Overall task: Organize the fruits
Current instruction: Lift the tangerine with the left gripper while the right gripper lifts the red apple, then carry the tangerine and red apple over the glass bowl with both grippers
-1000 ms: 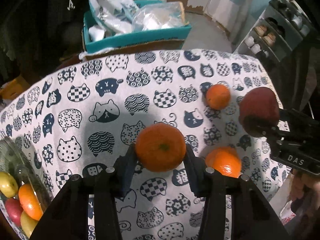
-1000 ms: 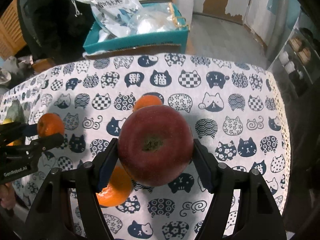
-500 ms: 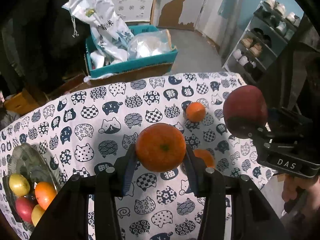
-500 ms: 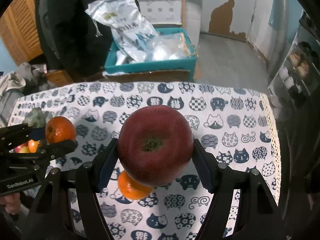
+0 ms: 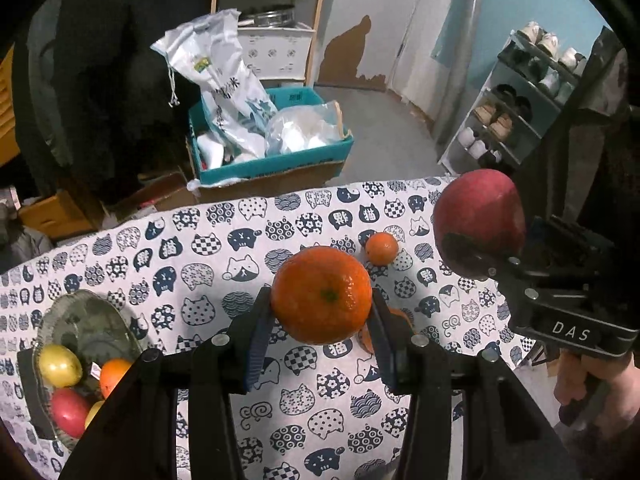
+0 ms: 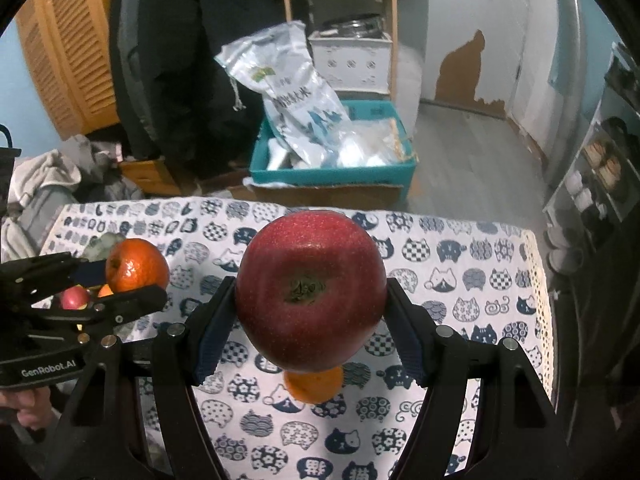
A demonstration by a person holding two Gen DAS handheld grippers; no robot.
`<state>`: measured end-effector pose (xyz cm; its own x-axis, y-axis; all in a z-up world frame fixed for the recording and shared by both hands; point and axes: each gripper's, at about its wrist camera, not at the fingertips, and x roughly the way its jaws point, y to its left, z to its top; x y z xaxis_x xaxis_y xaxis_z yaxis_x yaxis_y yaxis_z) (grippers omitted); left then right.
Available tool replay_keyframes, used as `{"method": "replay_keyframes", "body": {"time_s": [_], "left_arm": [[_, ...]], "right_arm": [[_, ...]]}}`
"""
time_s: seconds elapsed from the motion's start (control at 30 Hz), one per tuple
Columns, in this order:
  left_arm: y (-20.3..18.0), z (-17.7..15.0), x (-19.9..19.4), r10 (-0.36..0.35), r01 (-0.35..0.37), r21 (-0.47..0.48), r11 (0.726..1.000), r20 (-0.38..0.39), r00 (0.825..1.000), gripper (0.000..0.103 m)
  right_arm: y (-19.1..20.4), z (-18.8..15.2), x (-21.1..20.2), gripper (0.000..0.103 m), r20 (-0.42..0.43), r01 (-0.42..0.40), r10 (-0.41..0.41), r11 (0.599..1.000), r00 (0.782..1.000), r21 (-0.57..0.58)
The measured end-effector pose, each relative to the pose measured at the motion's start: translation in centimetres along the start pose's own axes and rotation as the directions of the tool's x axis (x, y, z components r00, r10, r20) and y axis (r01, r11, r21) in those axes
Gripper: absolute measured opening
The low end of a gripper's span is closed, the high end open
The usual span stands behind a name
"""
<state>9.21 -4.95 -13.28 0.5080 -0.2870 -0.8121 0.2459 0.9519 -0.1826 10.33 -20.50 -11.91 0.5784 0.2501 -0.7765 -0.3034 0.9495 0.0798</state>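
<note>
Two fruits are held above the tabletop (image 5: pixel 208 248), which wears a cat-print cloth: the left gripper (image 5: pixel 322 312) clamps an orange (image 5: pixel 321 294), the right gripper (image 6: pixel 310 312) an apple (image 6: pixel 310 288). Two more oranges (image 5: pixel 382 248) lie on the cloth. A glass bowl (image 5: pixel 86 320), seemingly, holds fruit at the left edge. Behind stand a teal box (image 6: pixel 332 178) and shoe rack (image 5: pixel 520 100).

We see the cat-print tablecloth (image 5: pixel 208 280) spread across the near scene, with the clear glass bowl of mixed fruit (image 5: pixel 86 320) at its left edge. A small orange mandarin (image 5: pixel 381 249) lies toward the far right, another orange mandarin (image 6: pixel 314 384) nearer. Beyond the far edge, the teal cardboard box (image 5: pixel 276 160) holds the white printed sack (image 5: pixel 224 80)
</note>
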Motion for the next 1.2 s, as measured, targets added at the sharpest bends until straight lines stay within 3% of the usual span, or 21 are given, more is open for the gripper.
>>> {"method": "replay_keyframes", "body": {"time_s": [0.57,1.2], "left_arm": [[3.2,-0.7,-4.2,0.006,-0.004,-0.045,0.999,0.062,0.998,0.047],[11.9,-2.7,-6.7,0.069,-0.053,-0.197,0.979,0.073,0.995,0.047]], "right_arm": [[4.5,2.1,-1.4,0.072,0.045,-0.070,0.072,0.996,0.996,-0.052],[12.4,4.0,1.9,0.072,-0.003,-0.161,0.162,0.978,0.987,-0.131]]}}
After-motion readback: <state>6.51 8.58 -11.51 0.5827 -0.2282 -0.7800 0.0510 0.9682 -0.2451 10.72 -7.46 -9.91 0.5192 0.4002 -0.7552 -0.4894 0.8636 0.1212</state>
